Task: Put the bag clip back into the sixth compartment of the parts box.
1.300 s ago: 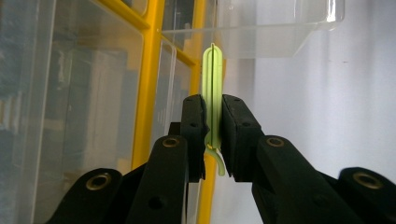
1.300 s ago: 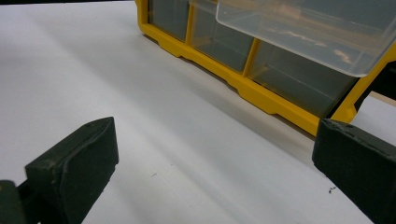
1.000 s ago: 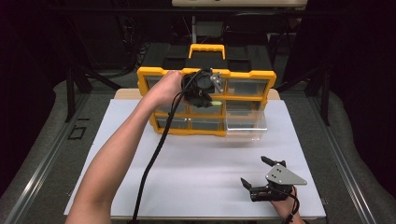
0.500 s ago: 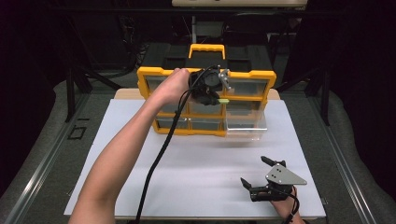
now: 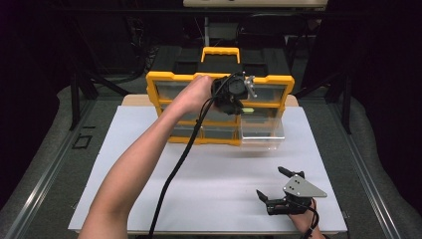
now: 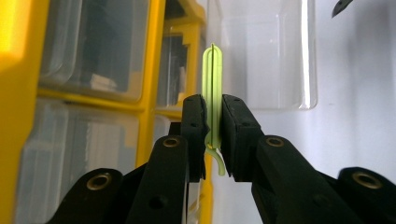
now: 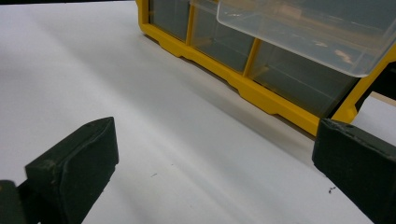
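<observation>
A yellow organizer [image 5: 164, 82] with clear drawers stands at the back of the white sheet [image 5: 209, 174]. Its lower right drawer [image 5: 262, 133] is pulled out, and I also see this drawer [image 6: 261, 56] past my left jaws. My left gripper [image 5: 245, 103] hangs in front of the cabinet's upper rows, above and just left of that drawer. It is shut on a thin translucent green piece [image 6: 213, 74] that stands upright between the pads. My right gripper [image 5: 270, 181] rests on the sheet at the front right, open with nothing between its fingers, aimed at the organizer [image 7: 261, 93].
A black and yellow case with a carry handle [image 5: 220, 52] sits behind the organizer. Dark floor and metal rails flank the table. My left forearm [image 5: 134, 169] crosses the sheet diagonally with the black cable beside it.
My left hand has shifted to the right along the organizer's front, carrying the green piece. The right gripper has stayed where it was.
</observation>
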Motion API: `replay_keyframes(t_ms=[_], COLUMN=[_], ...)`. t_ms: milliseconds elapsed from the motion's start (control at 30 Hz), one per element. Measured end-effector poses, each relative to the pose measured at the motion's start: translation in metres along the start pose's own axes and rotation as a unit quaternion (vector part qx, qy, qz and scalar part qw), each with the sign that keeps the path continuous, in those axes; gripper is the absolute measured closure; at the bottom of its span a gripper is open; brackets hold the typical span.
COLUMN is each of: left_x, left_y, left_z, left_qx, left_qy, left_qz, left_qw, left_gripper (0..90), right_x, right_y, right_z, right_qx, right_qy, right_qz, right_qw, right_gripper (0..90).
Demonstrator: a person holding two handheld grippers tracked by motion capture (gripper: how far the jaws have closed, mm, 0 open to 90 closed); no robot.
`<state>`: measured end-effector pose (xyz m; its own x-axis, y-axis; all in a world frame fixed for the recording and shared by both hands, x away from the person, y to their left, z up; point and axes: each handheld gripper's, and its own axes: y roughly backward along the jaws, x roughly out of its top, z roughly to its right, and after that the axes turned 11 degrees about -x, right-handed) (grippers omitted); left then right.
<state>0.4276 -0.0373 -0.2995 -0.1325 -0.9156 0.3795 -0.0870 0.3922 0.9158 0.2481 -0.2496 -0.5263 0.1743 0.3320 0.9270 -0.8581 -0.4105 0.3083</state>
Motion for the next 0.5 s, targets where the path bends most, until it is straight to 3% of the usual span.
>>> replay_keyframes(t_ms=[500], left_x=[0.015], left_y=[-0.017], left_z=[0.006], left_qx=[-0.011], left_qy=[-0.004], left_qz=[0.009], left_qw=[0.9999], left_gripper=[80.0], right_x=[0.0], right_y=[0.0], right_z=[0.0], right_qx=[0.0], right_qy=[0.0], right_qz=[0.0], right_qw=[1.0], right_gripper=[0.0])
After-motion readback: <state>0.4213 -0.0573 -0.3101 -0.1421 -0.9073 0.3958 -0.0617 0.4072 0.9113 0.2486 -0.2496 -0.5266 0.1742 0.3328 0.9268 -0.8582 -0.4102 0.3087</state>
